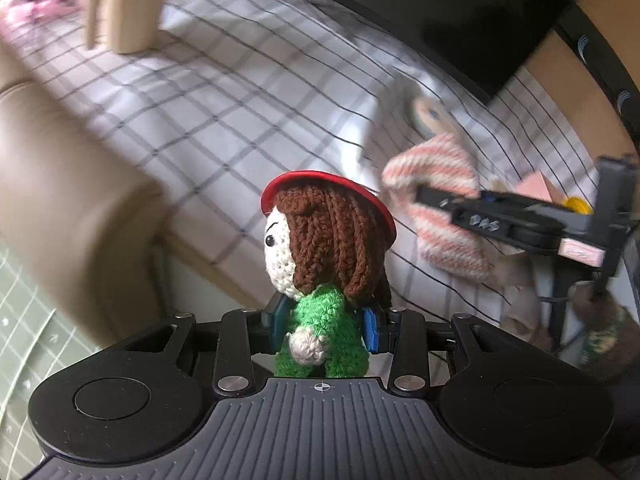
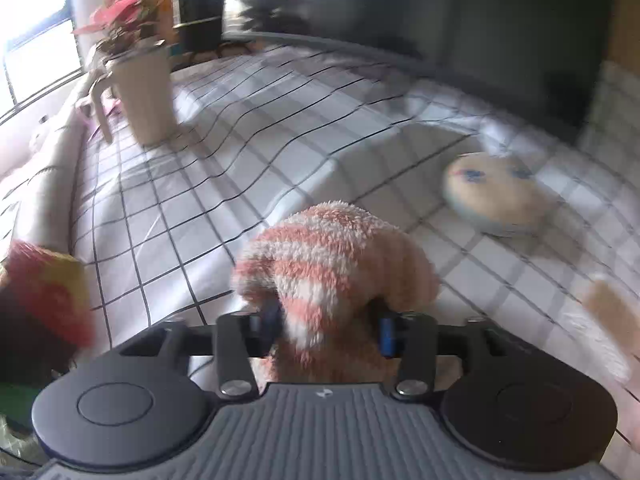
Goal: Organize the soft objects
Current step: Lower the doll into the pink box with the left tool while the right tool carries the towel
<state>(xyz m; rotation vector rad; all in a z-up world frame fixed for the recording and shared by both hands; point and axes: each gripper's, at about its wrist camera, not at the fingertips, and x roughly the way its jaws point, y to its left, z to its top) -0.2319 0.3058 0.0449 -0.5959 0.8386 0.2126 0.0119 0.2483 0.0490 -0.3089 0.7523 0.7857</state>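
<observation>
The left gripper (image 1: 329,330) is clamped on a crocheted doll (image 1: 320,264): its blue-padded fingers (image 1: 372,330) press the doll's green body from both sides. The doll stands upright between them, above the near part of the counter, with brown yarn hair, a red hat brim, a cream face turned to the left of the view, and a pale rounded hand at the front.

The right gripper (image 2: 328,326) is closed on a fuzzy pink-and-white striped sock (image 2: 332,268). Its fingers (image 2: 387,334) pinch the lower part, and the bunched upper part bulges above them. No earlier picture is given, so only the grip itself can be told. In the left wrist view the same gripper reaches in from the right edge with the sock at its tip.

Below both lies a counter covered by a white cloth with a dark grid pattern (image 2: 192,200). A round cream plush cushion with blue markings (image 2: 496,196) lies on the cloth toward the far right, well apart from the sock. Near the far left corner stands a beige pitcher (image 2: 144,96) holding a plant with red leaves (image 2: 120,16). A tan padded surface (image 1: 60,184) runs along the left edge of the counter. Much of the background is blurred.
</observation>
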